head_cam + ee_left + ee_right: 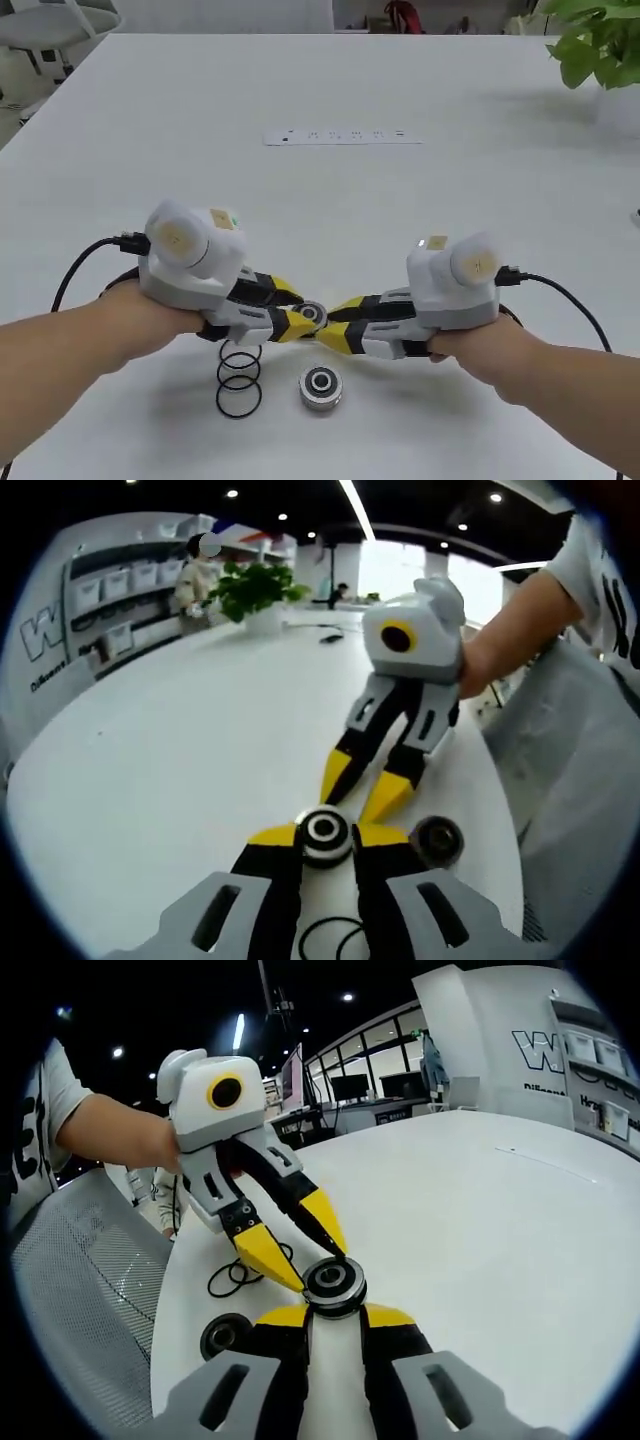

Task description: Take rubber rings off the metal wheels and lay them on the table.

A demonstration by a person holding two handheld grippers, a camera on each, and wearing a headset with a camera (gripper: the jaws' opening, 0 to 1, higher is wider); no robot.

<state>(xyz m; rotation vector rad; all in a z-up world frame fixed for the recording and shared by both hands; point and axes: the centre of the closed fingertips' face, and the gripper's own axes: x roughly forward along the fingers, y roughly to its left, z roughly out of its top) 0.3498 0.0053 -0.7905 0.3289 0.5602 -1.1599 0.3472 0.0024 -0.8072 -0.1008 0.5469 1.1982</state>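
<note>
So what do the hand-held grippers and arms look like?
The left hand-held gripper and right hand-held gripper both have white-grey bodies, black jaws with yellow tips, and a black cable each. Forearms are bare; the sleeve is short, white, with dark lettering.

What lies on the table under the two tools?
Black rubber rings and a loose metal wheel lie there. The left tool covers the far edge of the top ring.
</note>
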